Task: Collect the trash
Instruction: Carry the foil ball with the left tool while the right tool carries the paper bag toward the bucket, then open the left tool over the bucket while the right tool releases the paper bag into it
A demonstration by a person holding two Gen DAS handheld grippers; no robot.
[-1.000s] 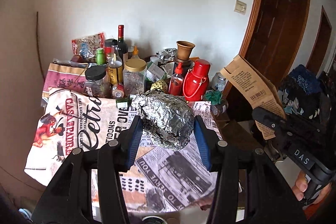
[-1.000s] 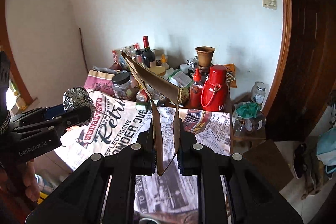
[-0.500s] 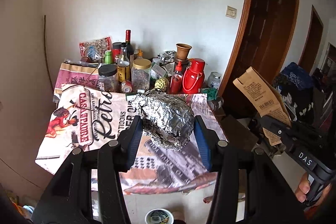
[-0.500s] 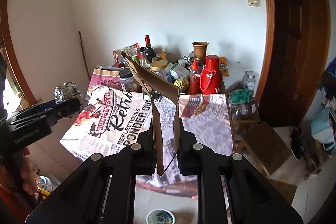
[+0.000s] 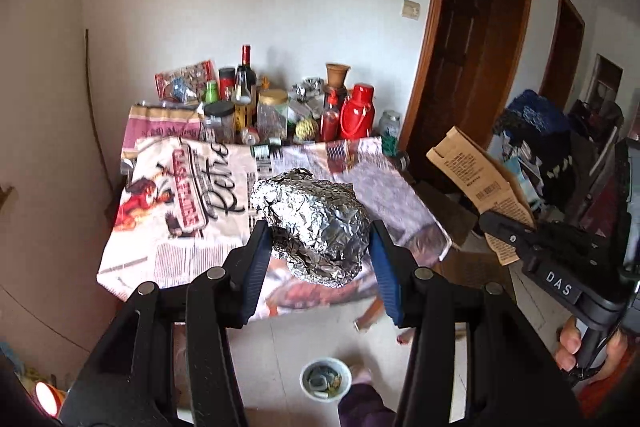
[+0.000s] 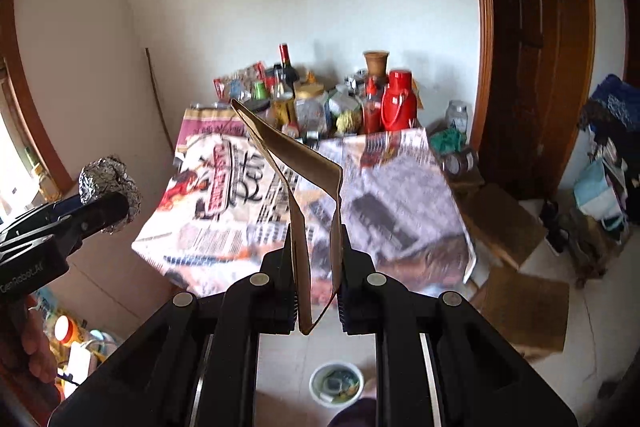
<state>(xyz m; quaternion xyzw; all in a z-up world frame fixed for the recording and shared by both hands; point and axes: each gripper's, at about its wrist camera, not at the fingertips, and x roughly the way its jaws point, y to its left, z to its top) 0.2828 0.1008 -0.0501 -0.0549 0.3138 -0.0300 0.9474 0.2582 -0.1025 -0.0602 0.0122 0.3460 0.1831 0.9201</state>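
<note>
Pulled back and raised since a second ago: the table (image 5: 168, 227) with its newspaper-print cloth now smaller and farther off in both wrist views, bare floor tiles showing below its near edge, and a small white bin (image 5: 326, 379) with scraps inside newly visible on the floor beneath the grippers, also seen from the right wrist (image 6: 337, 383). Grip on both loads unchanged.

Left gripper (image 5: 322, 259) clamped on a crumpled foil ball (image 5: 316, 223), blue pads (image 5: 256, 267) pressed to its two sides. Held in the air in front of the table's near edge, above the floor. Long axis of the lump slanted, upper end toward the far left, lower bulge hanging toward the camera. From the right wrist view, same foil ball (image 6: 108, 187) sticking up out of the left gripper (image 6: 116, 203) at the left edge.

Right gripper (image 6: 318, 279) closed on a folded brown cardboard piece (image 6: 296, 163), both flaps pinched between the fingers. Long axis running up and away from the fingers, free end tilted toward the upper left, pointing at the clutter of bottles and jars at the back of the table. In the left wrist view, the printed face of the cardboard piece (image 5: 476, 179) angled up-left out of the right gripper (image 5: 500, 227).

Red thermos (image 6: 398, 99) upright among the bottles at the table's far edge.
</note>
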